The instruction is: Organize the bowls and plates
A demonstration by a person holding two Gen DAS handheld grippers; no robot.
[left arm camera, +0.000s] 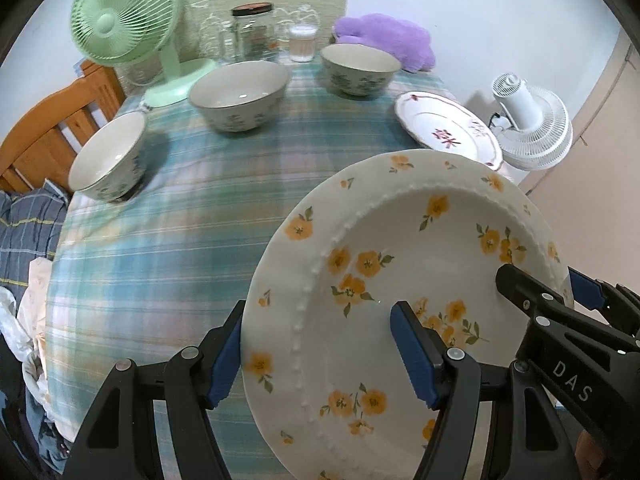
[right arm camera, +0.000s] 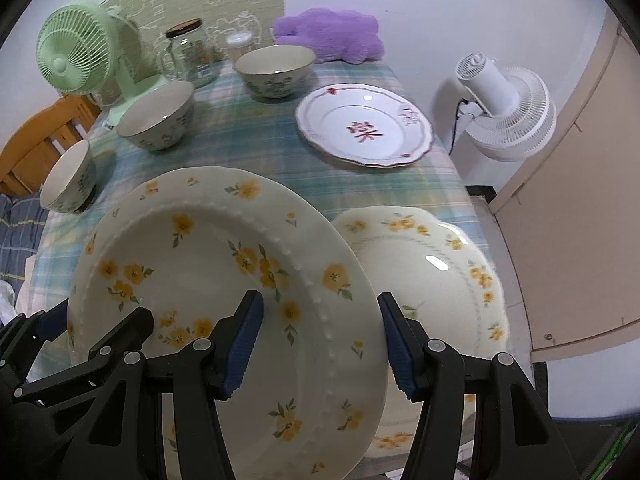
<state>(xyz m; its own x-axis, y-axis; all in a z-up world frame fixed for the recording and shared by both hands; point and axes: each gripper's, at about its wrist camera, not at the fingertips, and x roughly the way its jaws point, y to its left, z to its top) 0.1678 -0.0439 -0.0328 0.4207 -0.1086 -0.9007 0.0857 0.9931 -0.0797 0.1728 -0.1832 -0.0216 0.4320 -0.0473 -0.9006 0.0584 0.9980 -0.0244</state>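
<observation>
A deep white plate with yellow flowers hangs tilted above the checked tablecloth, carried between both grippers. My left gripper is shut on its left rim, one pad under the edge and one on the inner face. My right gripper is shut on the opposite rim in the same way. Below it to the right lies a scalloped yellow-flowered plate on the table. A red-trimmed plate lies farther back. Three flowered bowls stand at the back and left.
A green fan, a glass jar and a purple plush stand along the back wall. A white fan stands off the table's right edge. A wooden chair is at the left.
</observation>
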